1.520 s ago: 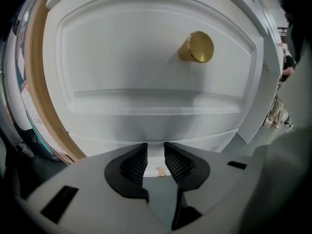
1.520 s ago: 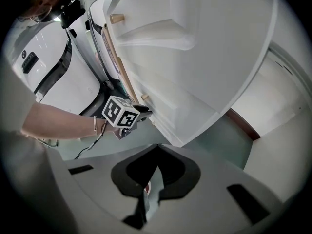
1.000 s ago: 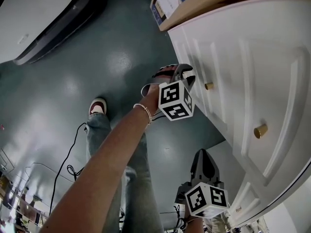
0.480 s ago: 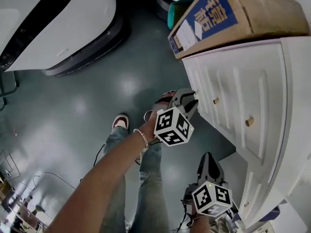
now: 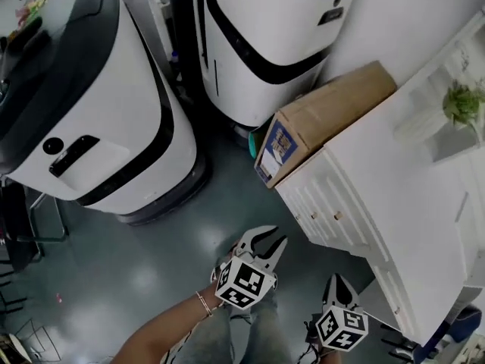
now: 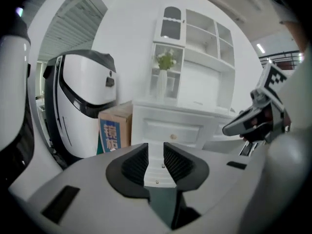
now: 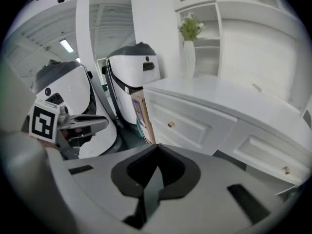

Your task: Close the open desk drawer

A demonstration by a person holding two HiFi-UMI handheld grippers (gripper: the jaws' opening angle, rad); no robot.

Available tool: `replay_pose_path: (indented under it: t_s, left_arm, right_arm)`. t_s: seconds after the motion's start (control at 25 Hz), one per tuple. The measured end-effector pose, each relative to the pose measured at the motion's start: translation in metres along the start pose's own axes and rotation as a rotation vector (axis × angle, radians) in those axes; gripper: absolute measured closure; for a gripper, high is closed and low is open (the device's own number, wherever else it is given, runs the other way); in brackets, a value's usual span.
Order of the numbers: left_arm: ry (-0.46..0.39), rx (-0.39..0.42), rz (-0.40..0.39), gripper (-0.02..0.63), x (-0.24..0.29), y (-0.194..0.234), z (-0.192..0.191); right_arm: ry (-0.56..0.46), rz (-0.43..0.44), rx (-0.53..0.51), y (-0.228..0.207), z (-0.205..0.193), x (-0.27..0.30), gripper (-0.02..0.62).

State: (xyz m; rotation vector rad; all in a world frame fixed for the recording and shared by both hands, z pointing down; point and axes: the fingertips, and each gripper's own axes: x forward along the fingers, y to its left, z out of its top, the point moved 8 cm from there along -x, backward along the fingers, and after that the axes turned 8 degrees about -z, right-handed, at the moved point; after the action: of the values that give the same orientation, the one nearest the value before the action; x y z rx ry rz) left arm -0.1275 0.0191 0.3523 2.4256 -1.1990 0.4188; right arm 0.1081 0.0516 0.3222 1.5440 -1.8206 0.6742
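Observation:
The white desk (image 5: 394, 203) stands at the right of the head view, and the drawer fronts (image 5: 322, 211) that show look flush with it. A drawer with a brass knob (image 6: 171, 137) lies ahead of my left gripper (image 6: 156, 152). That gripper (image 5: 265, 243) hangs over the floor, apart from the desk. Its jaws have just been closing a little, but they still stand open with nothing between them. To its right my right gripper (image 5: 338, 280) is shut and empty, its tips meeting (image 7: 157, 147). More knobs (image 7: 171, 125) show beyond it.
A cardboard box (image 5: 318, 120) leans against the desk's left end. Two large white machines (image 5: 91, 127) (image 5: 265, 36) stand behind on the grey-green floor (image 5: 151, 279). A potted plant (image 5: 458, 101) sits on the desktop, and a dark chair (image 5: 15, 226) is at far left.
Both grippers have risen and drawn back from the drawer fronts. The left one no longer sits by the knobs. The head view has lifted, now taking in the desktop, box and machines.

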Motion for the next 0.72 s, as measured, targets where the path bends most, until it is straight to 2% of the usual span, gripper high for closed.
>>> replay_pose_path:
  t_s: [0.12, 0.32, 0.52, 0.72]
  left_arm:
    - [-0.054, 0.014, 0.020, 0.499, -0.047, -0.005, 0.048]
    - [-0.123, 0.031, 0.055, 0.552, -0.094, -0.033, 0.112]
    - [-0.175, 0.035, 0.055, 0.572, -0.110, -0.060, 0.157]
    - [-0.209, 0.048, 0.092, 0.578, -0.115, -0.069, 0.187]
  right_arm:
    - [-0.116, -0.015, 0.046, 0.006, 0.025, -0.035, 0.589]
    - [-0.291, -0.060, 0.087, -0.010, 0.067, -0.103, 0.589]
    - [-0.415, -0.140, 0.191, -0.045, 0.082, -0.153, 0.589]
    - [-0.507, -0.209, 0.268, -0.081, 0.088, -0.184, 0.589]
